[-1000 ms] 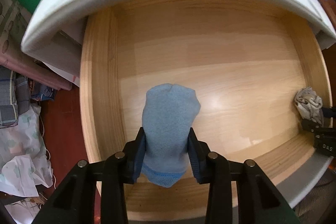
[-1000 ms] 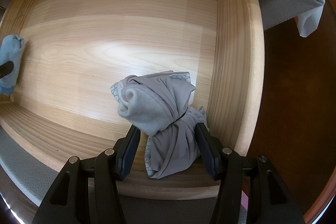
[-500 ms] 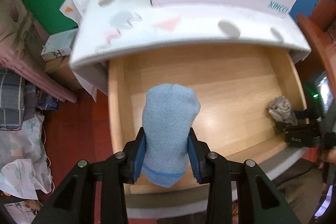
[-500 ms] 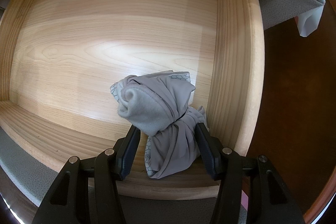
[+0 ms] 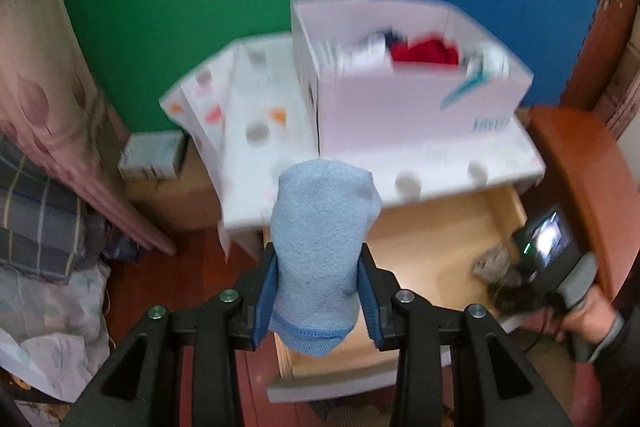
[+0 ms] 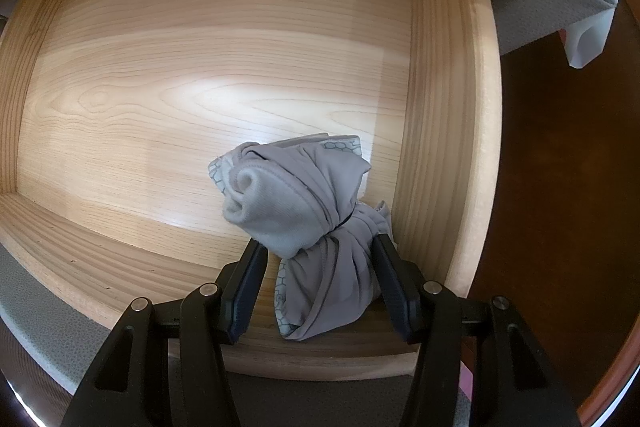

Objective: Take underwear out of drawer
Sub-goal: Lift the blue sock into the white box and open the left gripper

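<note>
1. The left gripper squeezes a rolled-up light blue underwear between its two blue pads. Both pads press on the cloth, so the jaws are only partly closed around it.
2. The blue roll is up in the air, above the front of the open wooden drawer.
3. Behind the drawer is a white cabinet top with coloured shapes on it. A white box stands on that top, with something red inside.
4. The right gripper points down into the drawer. A bunched-up grey underwear sits between its two fingers.
5. The right finger touches the grey cloth. There is a small gap at the left finger, so I cannot tell if the grip is tight.
6. The grey bundle rests on the drawer floor, close to the front wall and the right side wall.
7. In the left view, a hand holds the right gripper at the right end of the drawer.
</note>
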{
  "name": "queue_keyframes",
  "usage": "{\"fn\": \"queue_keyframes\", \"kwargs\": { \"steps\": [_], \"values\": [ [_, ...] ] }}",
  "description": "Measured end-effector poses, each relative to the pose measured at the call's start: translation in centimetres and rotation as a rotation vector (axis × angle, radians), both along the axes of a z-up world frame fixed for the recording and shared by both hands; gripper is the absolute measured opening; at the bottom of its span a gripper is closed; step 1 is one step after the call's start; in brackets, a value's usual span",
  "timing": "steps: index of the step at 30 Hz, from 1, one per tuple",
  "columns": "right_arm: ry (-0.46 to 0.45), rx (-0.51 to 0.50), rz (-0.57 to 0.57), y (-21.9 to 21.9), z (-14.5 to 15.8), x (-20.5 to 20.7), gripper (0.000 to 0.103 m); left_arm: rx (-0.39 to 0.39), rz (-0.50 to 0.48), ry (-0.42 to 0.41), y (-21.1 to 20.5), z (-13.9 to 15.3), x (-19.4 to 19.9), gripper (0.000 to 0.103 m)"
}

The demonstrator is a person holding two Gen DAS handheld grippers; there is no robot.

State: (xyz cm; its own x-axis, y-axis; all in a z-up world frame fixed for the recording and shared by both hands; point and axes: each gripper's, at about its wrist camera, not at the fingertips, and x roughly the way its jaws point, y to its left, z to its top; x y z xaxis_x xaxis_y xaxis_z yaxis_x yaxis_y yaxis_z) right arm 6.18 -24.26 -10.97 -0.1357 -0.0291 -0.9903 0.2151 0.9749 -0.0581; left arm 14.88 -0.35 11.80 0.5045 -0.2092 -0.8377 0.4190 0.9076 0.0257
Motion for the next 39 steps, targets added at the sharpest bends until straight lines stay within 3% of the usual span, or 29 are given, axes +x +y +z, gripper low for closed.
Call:
{"fn": "queue_keyframes", "kwargs": {
  "steps": [5,11,19,25,31,39],
  "values": [
    [0.000,-0.001,0.001,0.0,0.0,0.0,0.052,-0.045,-0.014,-0.110,-1.5,5.6,1.7,0.037],
    [0.000,-0.001,-0.001,-0.1,0.1,-0.2,0.052,-0.045,-0.059,-0.179,-5.4,8.2,4.9,0.037],
    [0.000,-0.003,-0.012,-0.5,0.4,-0.5,0.052,-0.027,-0.051,-0.149,-9.4,7.3,10.2,0.037],
    [-0.007,-0.001,-0.012,-0.7,0.5,-0.8,0.052,-0.014,-0.023,-0.087,-10.9,4.6,13.8,0.037],
    [-0.007,-0.001,-0.012,-0.7,0.5,-0.9,0.052,0.008,-0.021,-0.037,-12.2,1.6,15.5,0.037],
    [-0.006,-0.002,-0.013,-0.6,0.5,-0.8,0.052,0.031,0.000,-0.030,-12.9,0.2,17.0,0.042]
  ]
}}
